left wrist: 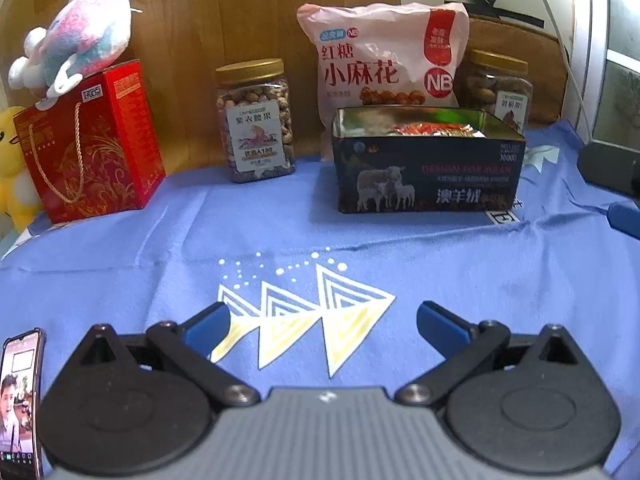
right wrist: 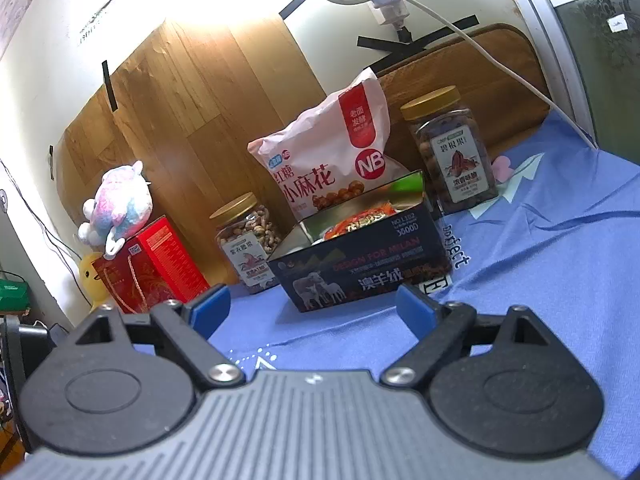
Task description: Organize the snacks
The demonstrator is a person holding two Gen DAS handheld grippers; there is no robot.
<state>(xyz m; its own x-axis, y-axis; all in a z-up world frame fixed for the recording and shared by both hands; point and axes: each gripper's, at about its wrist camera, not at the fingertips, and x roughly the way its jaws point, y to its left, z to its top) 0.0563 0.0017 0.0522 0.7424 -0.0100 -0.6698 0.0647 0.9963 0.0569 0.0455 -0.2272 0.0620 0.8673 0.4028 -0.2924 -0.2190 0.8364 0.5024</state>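
- The left gripper (left wrist: pixel 322 322) hovers over the blue cloth (left wrist: pixel 160 248), its blue fingers (left wrist: pixel 208 326) spread wide with nothing between them.
- The right gripper (right wrist: pixel 314 308) has its fingers wide apart as well, empty.
- From the left wrist, the open dark tin (left wrist: pixel 428 176) sits at 1 o'clock, with orange snack packets (left wrist: pixel 436 130) inside.
- The pink snack bag (left wrist: pixel 384 56) stands just behind the tin at 12 o'clock.
- One gold-lidded nut jar (left wrist: pixel 256 124) stands at 11 o'clock, and a second jar (left wrist: pixel 500 84) at 2 o'clock.
- The red gift box (left wrist: pixel 92 144) at 10 o'clock carries a plush toy (left wrist: pixel 76 48).
- A phone (left wrist: pixel 20 404) lies at 8 o'clock.
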